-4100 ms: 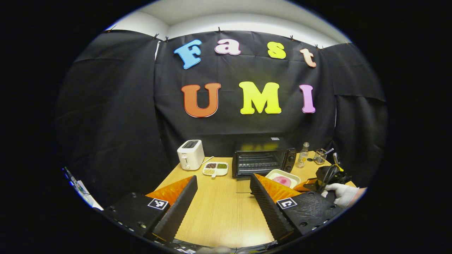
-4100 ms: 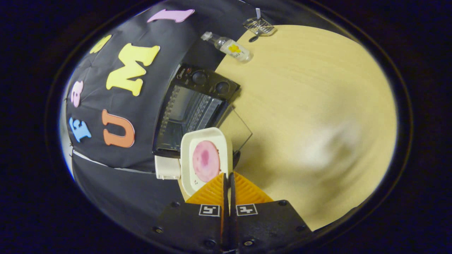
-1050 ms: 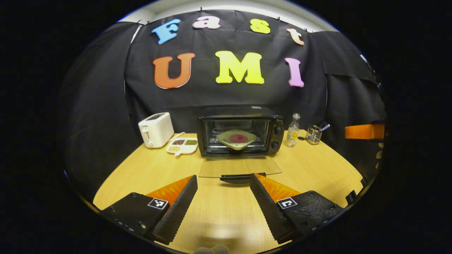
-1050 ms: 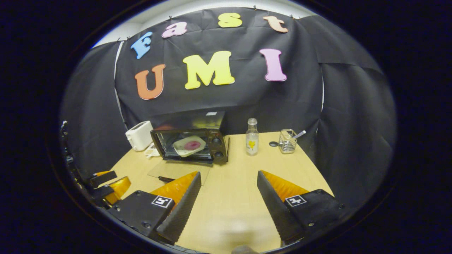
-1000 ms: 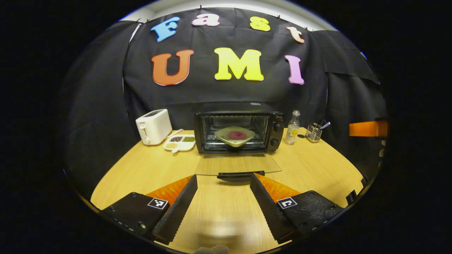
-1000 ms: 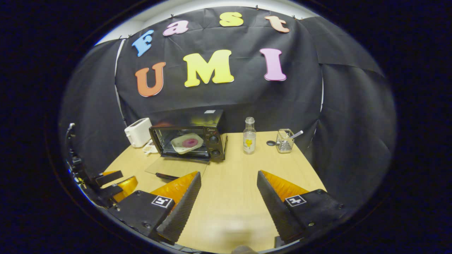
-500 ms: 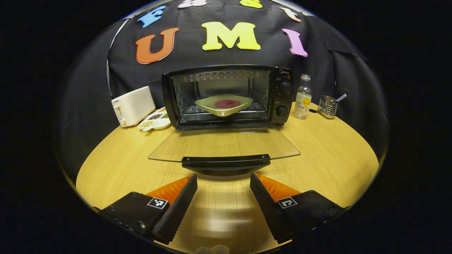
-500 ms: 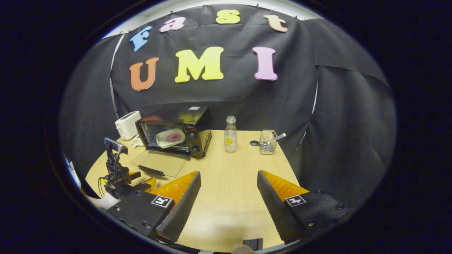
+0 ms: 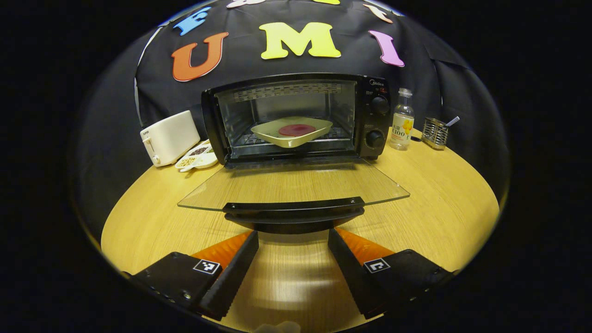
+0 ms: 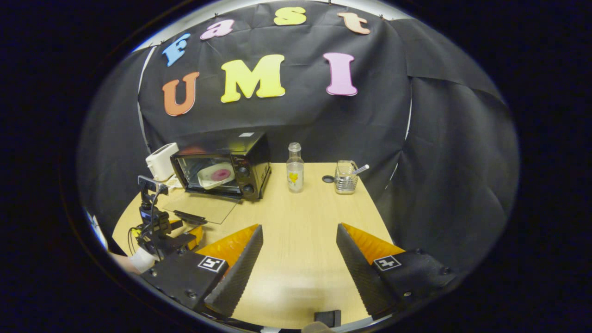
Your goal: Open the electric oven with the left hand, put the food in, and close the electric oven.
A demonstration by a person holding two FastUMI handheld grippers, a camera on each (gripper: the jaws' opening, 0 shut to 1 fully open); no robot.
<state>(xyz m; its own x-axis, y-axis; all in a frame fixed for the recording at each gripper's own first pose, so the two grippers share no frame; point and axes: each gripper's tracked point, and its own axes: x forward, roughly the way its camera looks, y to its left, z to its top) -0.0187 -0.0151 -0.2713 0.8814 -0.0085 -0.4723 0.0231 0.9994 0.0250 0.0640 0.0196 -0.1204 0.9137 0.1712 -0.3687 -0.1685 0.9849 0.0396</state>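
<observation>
The black electric oven (image 9: pixel 296 115) stands at the back of the table with its glass door (image 9: pixel 296 185) folded down flat. On the rack inside sits a pale plate (image 9: pixel 292 131) with a round pink slice of food. My left gripper (image 9: pixel 292 236) is open and empty, its fingertips just in front of and slightly below the door's black handle (image 9: pixel 293 210), one to each side. In the right gripper view my right gripper (image 10: pixel 299 229) is open and empty over the table, well back from the oven (image 10: pixel 222 171). The left gripper (image 10: pixel 185 233) appears there by the handle (image 10: pixel 189 216).
A white toaster (image 9: pixel 169 137) and a divided snack dish (image 9: pixel 196 159) stand left of the oven. A small bottle (image 9: pixel 401 120) and a wire holder (image 9: pixel 436 132) stand to its right. The wooden table (image 9: pixel 439 199) spreads out right of the door.
The plate went from the right gripper into the oven, and that gripper opened and drew back. Over the last second the left gripper has moved in close to the door handle.
</observation>
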